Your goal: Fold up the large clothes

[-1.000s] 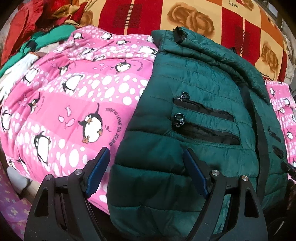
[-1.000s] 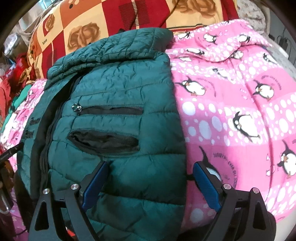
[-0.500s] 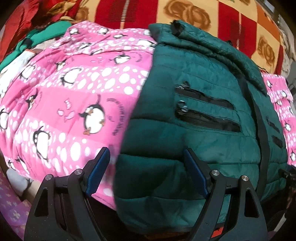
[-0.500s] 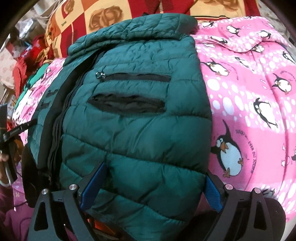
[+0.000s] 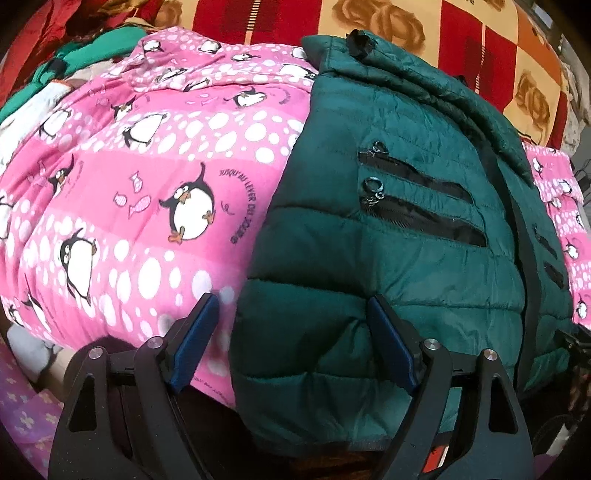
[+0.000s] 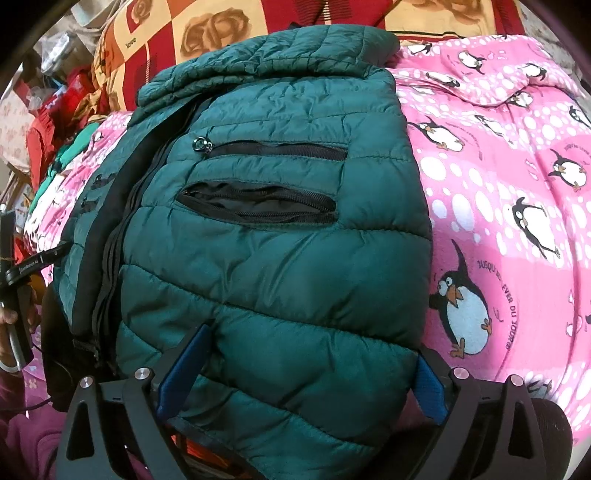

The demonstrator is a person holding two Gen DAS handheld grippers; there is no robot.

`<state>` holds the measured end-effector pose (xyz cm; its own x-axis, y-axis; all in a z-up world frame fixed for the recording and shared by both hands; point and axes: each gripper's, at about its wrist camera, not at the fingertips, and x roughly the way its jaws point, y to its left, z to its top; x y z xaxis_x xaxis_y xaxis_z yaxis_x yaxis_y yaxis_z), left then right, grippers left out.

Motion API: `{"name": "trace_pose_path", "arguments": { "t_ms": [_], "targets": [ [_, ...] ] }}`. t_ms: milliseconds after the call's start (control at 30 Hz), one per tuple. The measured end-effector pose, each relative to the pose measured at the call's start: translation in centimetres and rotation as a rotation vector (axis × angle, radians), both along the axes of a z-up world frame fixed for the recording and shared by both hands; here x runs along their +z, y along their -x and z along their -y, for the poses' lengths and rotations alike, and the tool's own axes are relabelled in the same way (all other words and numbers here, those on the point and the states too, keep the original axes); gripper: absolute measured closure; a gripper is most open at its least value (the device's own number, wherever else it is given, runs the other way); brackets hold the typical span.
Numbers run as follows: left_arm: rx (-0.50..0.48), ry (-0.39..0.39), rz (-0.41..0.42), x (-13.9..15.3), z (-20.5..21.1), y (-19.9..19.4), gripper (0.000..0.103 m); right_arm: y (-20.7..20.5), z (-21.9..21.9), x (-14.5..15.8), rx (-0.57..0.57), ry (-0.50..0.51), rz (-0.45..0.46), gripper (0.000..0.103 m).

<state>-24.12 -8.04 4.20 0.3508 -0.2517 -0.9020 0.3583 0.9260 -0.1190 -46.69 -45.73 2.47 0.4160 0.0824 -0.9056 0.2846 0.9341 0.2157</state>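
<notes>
Your biggest risk here is a shallow, uneven grab: the green puffer jacket point(image 5: 388, 229) is slick and thick, so if either pair of fingers bites only the outer shell at the hem, the padding can slide out as you lift, and the fold will come over crooked. The left gripper point(image 5: 291, 343) stands spread wide, one pad over the pink penguin blanket point(image 5: 147, 184) and the other pressed into the jacket's bottom corner, so closing now could pinch blanket along with jacket and drag the bedding up. The right gripper point(image 6: 299, 373) is also spread, and the jacket's lower hem bulges up between its two fingers; it looks as though nothing is clamped yet, though the hem hides the inner faces of the pads, so take that with some caution. The lower pocket zip point(image 6: 258, 203) gapes, and its pull could snag if fabric is dragged across it. Relative to your tools, the jacket lies flat, front side up, straight ahead of both grippers, its hem nearest you and its collar at the far end against the red and orange rose blanket point(image 6: 207, 33). For the left gripper it sits ahead and to the right; for the right gripper, ahead and slightly left, with penguin blanket off to the right.
</notes>
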Motion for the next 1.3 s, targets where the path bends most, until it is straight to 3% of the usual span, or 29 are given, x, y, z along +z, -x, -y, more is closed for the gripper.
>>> {"name": "trace_pose_path", "arguments": {
  "t_ms": [267,333,367,400,433,467,533,600,967,1300],
  "targets": [
    [-0.001,0.003,-0.002,-0.5,0.1,0.5,0.014,0.4,-0.2,-0.1,0.038,-0.019,0.016,0.007],
    [-0.017,0.011,-0.011,-0.5,0.3,0.6,0.014,0.7,-0.2,0.0,0.052,-0.033,0.053,0.017],
    [-0.034,0.013,-0.016,-0.5,0.6,0.7,0.018,0.8,-0.1,0.1,0.056,-0.043,0.068,0.032],
    [-0.064,0.017,-0.013,-0.3,1.0,1.0,0.033,0.9,0.0,0.2,0.057,-0.049,0.081,0.048],
    [-0.081,0.010,0.001,0.1,1.3,1.3,0.049,1.1,0.2,0.6,0.060,-0.060,0.104,0.054],
    [-0.092,-0.009,0.022,0.4,1.7,1.5,0.057,1.1,0.4,0.9,0.063,-0.060,0.118,0.062],
    [-0.110,-0.038,0.066,1.2,2.3,1.9,0.081,1.1,0.4,1.5,0.075,-0.052,0.133,0.067],
    [-0.120,-0.022,0.086,2.2,2.4,1.9,0.088,1.2,0.5,2.3,0.084,-0.050,0.164,0.071],
    [-0.083,0.161,0.249,10.4,3.7,-0.5,0.089,-1.0,2.7,8.8,0.018,-0.075,0.384,0.075],
    [-0.012,0.246,0.327,14.1,7.3,-7.2,0.089,-8.0,7.2,12.6,-0.096,-0.048,0.529,0.075]
  ]
}}
